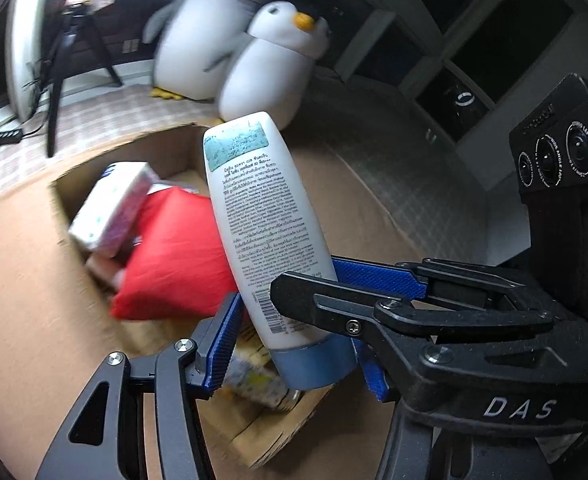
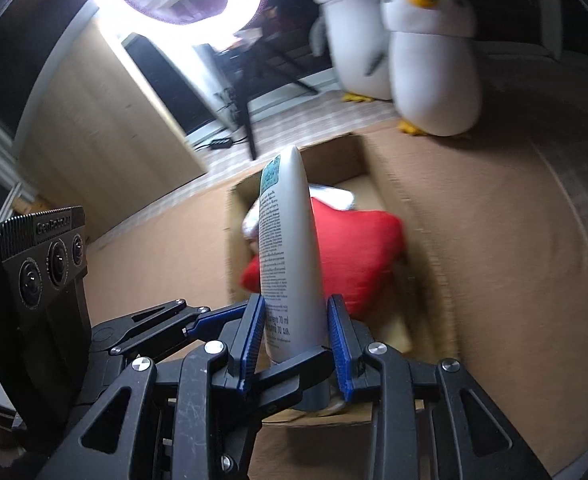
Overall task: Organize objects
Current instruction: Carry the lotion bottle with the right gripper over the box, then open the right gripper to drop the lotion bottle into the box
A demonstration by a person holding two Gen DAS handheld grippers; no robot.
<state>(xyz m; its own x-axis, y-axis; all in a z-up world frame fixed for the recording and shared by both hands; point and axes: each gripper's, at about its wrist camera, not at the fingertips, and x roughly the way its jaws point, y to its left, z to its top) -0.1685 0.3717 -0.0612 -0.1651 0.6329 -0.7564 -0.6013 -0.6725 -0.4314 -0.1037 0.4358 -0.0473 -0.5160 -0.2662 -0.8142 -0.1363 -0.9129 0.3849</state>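
Right wrist view puts the white bottle [image 2: 290,256] dead centre for you, standing up out of the right gripper [image 2: 295,344], whose blue pads [image 2: 337,340] pinch it narrow, just above its blue cap [image 2: 313,396]. Its long axis runs forward, away from your hand, the flat end leading. Directly beyond and below that end is the open cardboard box [image 2: 405,216], and that is the line that matters: the bottle points at the box mouth, so my read is you are bringing it over to drop it in. Over in the left wrist view, the same bottle [image 1: 262,224] leans across the frame, cap end low, and your left gripper [image 1: 290,344] sits around that cap end with its jaws half wide; the left pad [image 1: 224,344] looks to be beside the bottle, not squeezing it, though the right pad is hidden behind the other gripper's finger, so I can't be sure. The right hand clearly carries the load. Watch the box floor: a red cushion [image 1: 174,252] fills the middle, a white patterned pack [image 1: 112,208] lies against the far wall, and more packets sit near the front. Free room looks tight. Two plush penguins [image 2: 429,60] stand beyond the box, well clear.
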